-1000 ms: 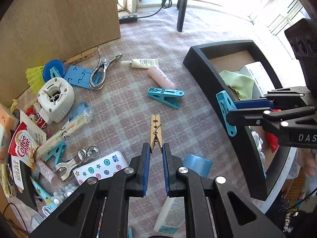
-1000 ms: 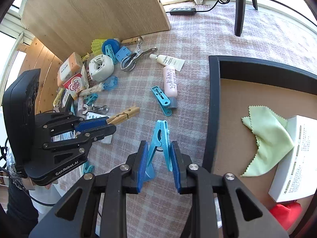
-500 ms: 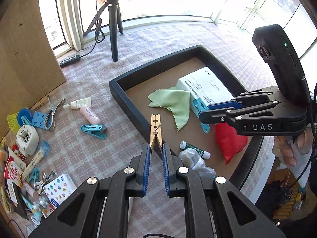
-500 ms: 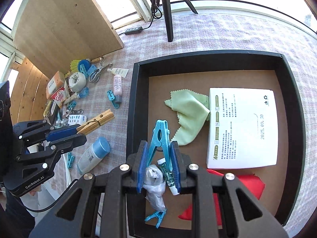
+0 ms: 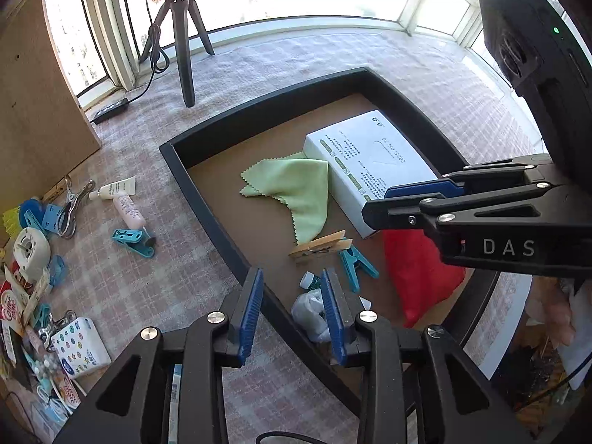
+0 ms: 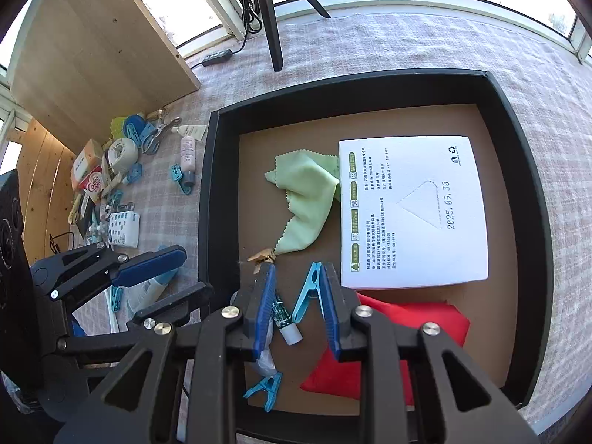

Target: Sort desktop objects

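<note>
Left wrist: wooden clothespin (image 5: 320, 246) lies in tray (image 5: 207, 196) beyond parted tool (image 5: 292, 309).

So I've got the tray (image 6: 207, 199) sitting right of the clutter pile (image 6: 111, 181). Inside it, the cloth (image 6: 303, 199) lies left of the box (image 6: 410, 214), with the wooden clothespin (image 5: 320, 246) at the cloth's near corner and a plastic clip (image 5: 357, 264) touching it.

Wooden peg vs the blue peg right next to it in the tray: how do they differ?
Wooden peg: tan wood, slim and straight, lying by the green cloth. Blue peg: teal plastic, handles splayed, lying nearer the red bag. Both lie loose on the tray floor.
</note>
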Demonstrator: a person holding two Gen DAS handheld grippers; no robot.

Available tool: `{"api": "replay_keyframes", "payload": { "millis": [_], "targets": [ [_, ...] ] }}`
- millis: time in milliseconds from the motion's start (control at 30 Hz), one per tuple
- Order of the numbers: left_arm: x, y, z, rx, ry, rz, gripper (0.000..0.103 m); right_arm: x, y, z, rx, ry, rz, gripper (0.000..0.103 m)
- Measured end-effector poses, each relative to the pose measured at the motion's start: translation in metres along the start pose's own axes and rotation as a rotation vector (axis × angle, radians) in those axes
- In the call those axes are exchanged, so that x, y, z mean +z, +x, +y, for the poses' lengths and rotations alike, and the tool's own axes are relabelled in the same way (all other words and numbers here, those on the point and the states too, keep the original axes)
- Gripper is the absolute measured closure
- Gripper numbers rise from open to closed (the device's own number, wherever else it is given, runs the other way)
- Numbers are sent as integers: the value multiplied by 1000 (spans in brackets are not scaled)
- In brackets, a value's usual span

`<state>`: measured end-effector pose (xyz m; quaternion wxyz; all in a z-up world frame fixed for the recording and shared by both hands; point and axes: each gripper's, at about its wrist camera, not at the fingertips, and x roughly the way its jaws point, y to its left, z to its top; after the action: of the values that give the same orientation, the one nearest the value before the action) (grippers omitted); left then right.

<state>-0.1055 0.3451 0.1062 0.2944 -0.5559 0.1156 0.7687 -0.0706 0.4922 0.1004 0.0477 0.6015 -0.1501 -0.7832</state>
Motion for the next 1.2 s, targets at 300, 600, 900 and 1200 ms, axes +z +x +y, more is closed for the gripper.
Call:
{"api": "replay_keyframes", "payload": {
  "millis": [300, 600, 900, 1200],
  "targets": [
    [-39, -18, 70, 104, -167, -6, 71, 3, 8, 34, 35, -64, 2, 78],
    [-88, -36, 162, 209, -347, 4, 63, 6, 34, 100, 81, -183, 29, 78],
    [-114, -29, 210, 209, -392, 39, 61, 16, 80, 169, 163, -230, 68, 78],
    [-109, -14, 217, 168, -360, 58, 61, 26, 126, 211, 219, -219, 155, 78]
  ]
}}
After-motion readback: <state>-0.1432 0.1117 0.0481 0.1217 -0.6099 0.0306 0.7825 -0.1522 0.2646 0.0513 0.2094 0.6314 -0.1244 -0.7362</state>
